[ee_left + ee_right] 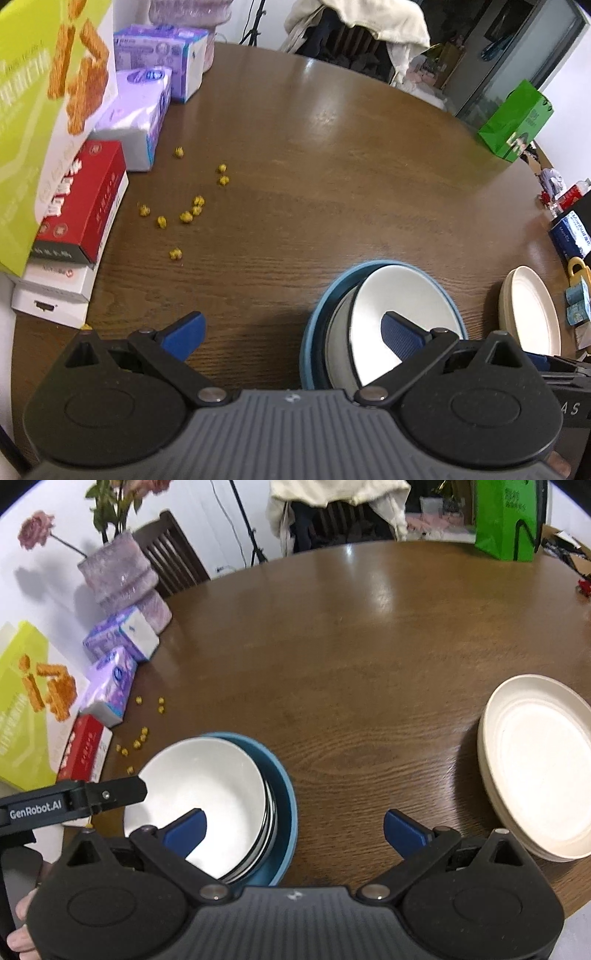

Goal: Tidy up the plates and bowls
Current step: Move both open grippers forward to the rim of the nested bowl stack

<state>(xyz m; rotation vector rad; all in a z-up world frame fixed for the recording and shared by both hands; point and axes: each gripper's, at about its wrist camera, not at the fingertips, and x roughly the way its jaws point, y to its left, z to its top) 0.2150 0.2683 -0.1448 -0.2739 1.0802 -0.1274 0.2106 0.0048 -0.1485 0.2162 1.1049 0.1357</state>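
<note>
Left tool (293,334): jaws wide apart, holding nothing
Bowls (402,306): white nested in blue, on desk (314,166)
Plates (535,310): stacked right

White walls behind a wooden chair (173,550) draped in cloth.

I see a round brown wooden tabletop (369,657). Along its left edge stand a yellow-green snack box (33,122), a red box (85,206) lying on a white box (55,291), and two purple tissue packs (140,114). Small yellow crumbs (188,212) lie scattered beside them. Farther left is a purple vase (122,579) holding pink flowers (37,530). A green bag (506,520) stands at the far right edge.
</note>
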